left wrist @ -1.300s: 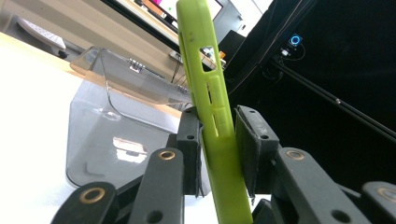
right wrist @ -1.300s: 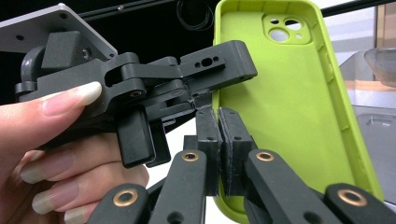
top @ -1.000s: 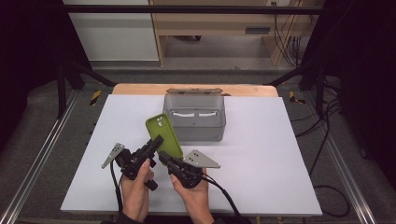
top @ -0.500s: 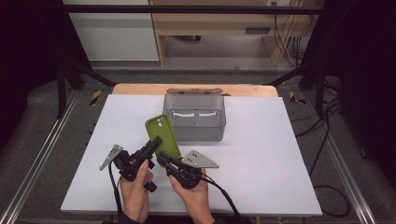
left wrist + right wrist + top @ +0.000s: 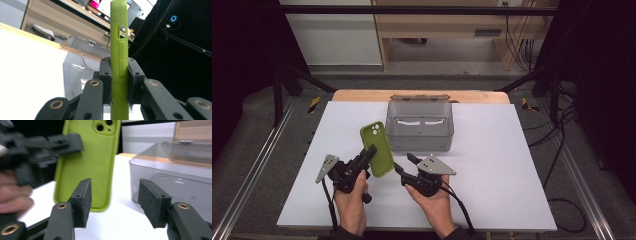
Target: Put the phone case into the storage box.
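Green phone case (image 5: 377, 148) clamped upright in left gripper (image 5: 368, 154), just before grey lidded box (image 5: 420, 125); right gripper (image 5: 406, 163) just opened, empty; stowing apparently pending.

The phone case (image 5: 377, 149) is lime green, with a camera cutout at its top corner and button cutouts along its edge (image 5: 119, 57). It stands tilted, top end up and leaning away from the table's near edge, lifted above the white table left of centre, just beside the near left corner of the grey box (image 5: 419, 125).
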A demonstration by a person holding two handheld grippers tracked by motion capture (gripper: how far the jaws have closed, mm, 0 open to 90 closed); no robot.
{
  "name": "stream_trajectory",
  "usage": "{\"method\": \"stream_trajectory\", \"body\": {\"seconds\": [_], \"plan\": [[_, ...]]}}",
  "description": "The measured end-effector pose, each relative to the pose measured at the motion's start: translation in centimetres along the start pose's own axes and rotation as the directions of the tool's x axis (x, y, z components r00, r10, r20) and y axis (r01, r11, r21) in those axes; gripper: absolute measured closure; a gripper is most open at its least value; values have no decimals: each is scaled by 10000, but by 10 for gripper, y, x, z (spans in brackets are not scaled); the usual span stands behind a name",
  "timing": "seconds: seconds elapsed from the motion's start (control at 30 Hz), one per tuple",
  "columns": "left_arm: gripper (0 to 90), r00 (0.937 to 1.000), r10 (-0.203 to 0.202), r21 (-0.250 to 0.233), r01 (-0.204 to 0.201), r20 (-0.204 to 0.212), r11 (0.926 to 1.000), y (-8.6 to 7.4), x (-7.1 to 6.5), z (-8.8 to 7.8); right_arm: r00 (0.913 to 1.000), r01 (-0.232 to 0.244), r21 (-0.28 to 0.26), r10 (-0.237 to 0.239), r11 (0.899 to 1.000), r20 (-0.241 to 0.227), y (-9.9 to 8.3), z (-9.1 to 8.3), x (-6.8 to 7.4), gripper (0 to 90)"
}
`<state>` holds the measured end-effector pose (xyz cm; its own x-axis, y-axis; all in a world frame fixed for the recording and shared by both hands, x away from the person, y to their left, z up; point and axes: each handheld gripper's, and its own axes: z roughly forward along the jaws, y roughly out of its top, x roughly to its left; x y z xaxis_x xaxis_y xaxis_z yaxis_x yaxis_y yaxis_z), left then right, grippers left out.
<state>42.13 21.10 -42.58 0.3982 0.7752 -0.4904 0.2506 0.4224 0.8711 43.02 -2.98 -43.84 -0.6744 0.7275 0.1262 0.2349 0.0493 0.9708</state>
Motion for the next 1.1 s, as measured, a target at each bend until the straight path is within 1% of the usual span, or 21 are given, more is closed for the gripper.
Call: {"method": "stream_trajectory", "body": {"seconds": [0.07, 0.1, 0.2, 0.27, 0.3, 0.33, 0.37, 0.43, 0.5, 0.57, 0.6, 0.67, 0.8, 0.83, 0.87, 0.9, 0.93, 0.97, 1.03, 1.1], "plan": [[775, 10000, 92, -19, -92, -4, 10000, 2, 0, -1, 9981, 466, 196, -474, 9987, 396, -1, 2, -1, 367], [775, 10000, 92, -19, -92, -4, 10000, 2, 0, -1, 9981, 466, 196, -474, 9987, 396, -1, 2, -1, 367], [775, 9998, 180, -50, -180, -34, 9998, 3, 1, -2, 9933, 953, 648, -992, 9933, 599, -2, 6, -1, 288], [775, 9996, 259, -88, -260, -88, 9996, 5, 1, -3, 9885, 1278, 941, -1346, 9873, 690, -3, 7, -1, 236], [775, 9995, 297, -113, -298, -115, 9995, 5, 2, -3, 9832, 1554, 1390, -1668, 9780, 744, -4, 9, -2, 187], [775, 9994, 324, -128, -326, -152, 9994, 6, 2, -4, 9817, 1618, 1590, -1753, 9739, 744, -4, 10, -3, 168], [775, 9993, 341, -157, -344, -180, 9993, 7, 3, -4, 9817, 1618, 1590, -1753, 9739, 744, -4, 10, -3, 168], [775, 9990, 382, -205, -386, -215, 9990, 9, 3, -5, 9811, 1635, 1869, -1795, 9687, 720, -5, 11, -6, 137], [775, 9987, 449, -244, -455, -258, 9987, 11, 4, -6, 9812, 1648, 2011, -1812, 9656, 658, -4, 10, -8, 119], [775, 9979, 573, -271, -581, -304, 9979, 12, 4, -7, 9810, 1744, 2184, -1887, 9601, 461, -3, 8, -12, 108], [775, 9973, 659, -276, -668, -321, 9974, 13, 4, -8, 9810, 1744, 2184, -1887, 9601, 461, -3, 8, -12, 108], [775, 9962, 793, -289, -804, -358, 9963, 15, 3, -9, 9807, 1777, 2336, -1917, 9560, 386, -2, 7, -15, 97], [775, 9951, 897, -296, -909, -407, 9954, 17, 3, -10, 9795, 1797, 2633, -1970, 9478, 409, -1, 3, -23, 106], [775, 9948, 932, -291, -944, -421, 9951, 17, 3, -10, 9794, 1800, 2621, -1974, 9481, 418, -1, 2, -24, 106], [775, 9947, 934, -292, -947, -435, 9951, 17, 4, -10, 9822, 1654, 2508, -1823, 9538, 453, 0, -2, -29, 106], [775, 9946, 935, -283, -948, -443, 9951, 17, 4, -10, 9838, 1574, 2467, -1736, 9562, 452, 1, -3, -30, 108], [775, 9946, 940, -265, -952, -442, 9951, 17, 4, -10, 9838, 1574, 2467, -1736, 9562, 452, 1, -3, -30, 108], [775, 9946, 938, -238, -949, -454, 9952, 17, 5, -10, 9855, 1480, 2455, -1636, 9580, 442, 2, -5, -33, 108], [775, 9946, 924, -220, -935, -474, 9954, 18, 6, -11, 9864, 1348, 2387, -1531, 9617, 598, 4, -10, -40, 108], [775, 9942, 932, -225, -946, -538, 9953, 18, 7, -11, 9868, 1307, 2360, -1492, 9629, 625, 5, -12, -42, 107]]}}
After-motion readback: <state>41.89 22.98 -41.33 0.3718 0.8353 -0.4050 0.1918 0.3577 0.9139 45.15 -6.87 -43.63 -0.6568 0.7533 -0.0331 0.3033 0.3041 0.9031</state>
